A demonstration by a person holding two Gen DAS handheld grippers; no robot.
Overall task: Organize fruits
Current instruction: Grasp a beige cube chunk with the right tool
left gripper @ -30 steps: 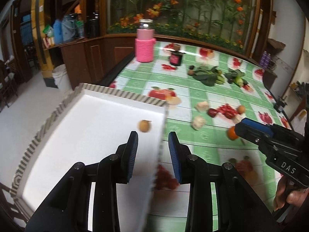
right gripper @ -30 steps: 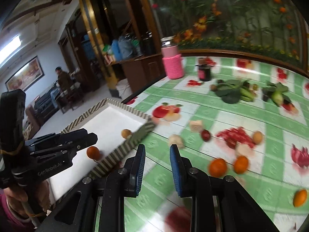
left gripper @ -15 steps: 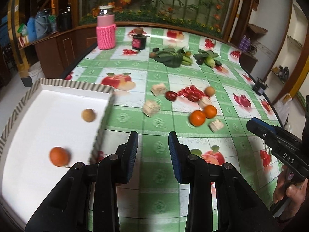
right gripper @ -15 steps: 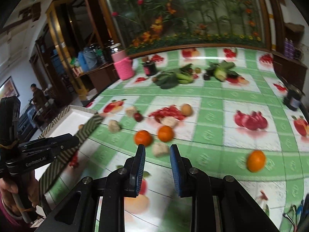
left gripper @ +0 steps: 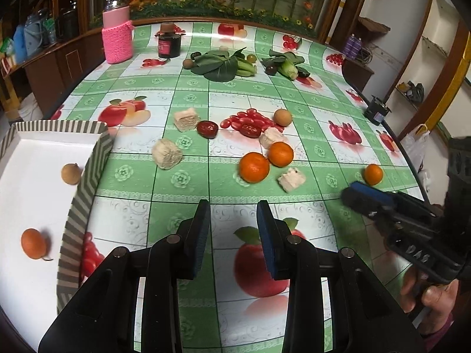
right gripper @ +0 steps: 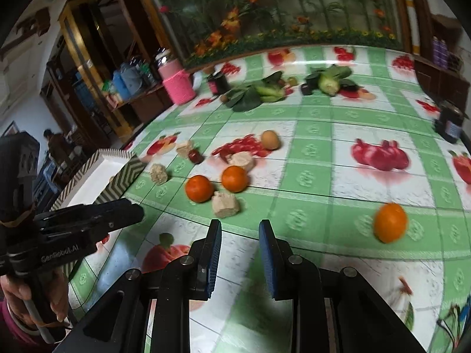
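Note:
A white tray with a striped rim (left gripper: pixel 88 182) lies at the table's left; it holds a brown longan (left gripper: pixel 71 173) and a small orange fruit (left gripper: pixel 34 243). Two oranges (left gripper: pixel 254 167) (left gripper: pixel 280 154) lie mid-table, a third orange (left gripper: pixel 373 174) to the right; it also shows in the right wrist view (right gripper: pixel 390 222). A red date (left gripper: pixel 207 128) and a tan round fruit (left gripper: pixel 282 117) lie farther back. My left gripper (left gripper: pixel 233 229) is open and empty over the tablecloth. My right gripper (right gripper: pixel 240 250) is open and empty, left of the third orange.
Several pale food chunks (left gripper: pixel 166 153) lie among the fruit. Leafy greens (left gripper: pixel 219 64), a pink-sleeved jar (left gripper: pixel 117 39) and a dark jar (left gripper: pixel 169 44) stand at the back. A small black device (left gripper: pixel 376 110) sits at the right table edge.
Both grippers have swung right, away from the tray, toward the fruit on the table. The small orange fruit now lies in the tray. Both stay open.

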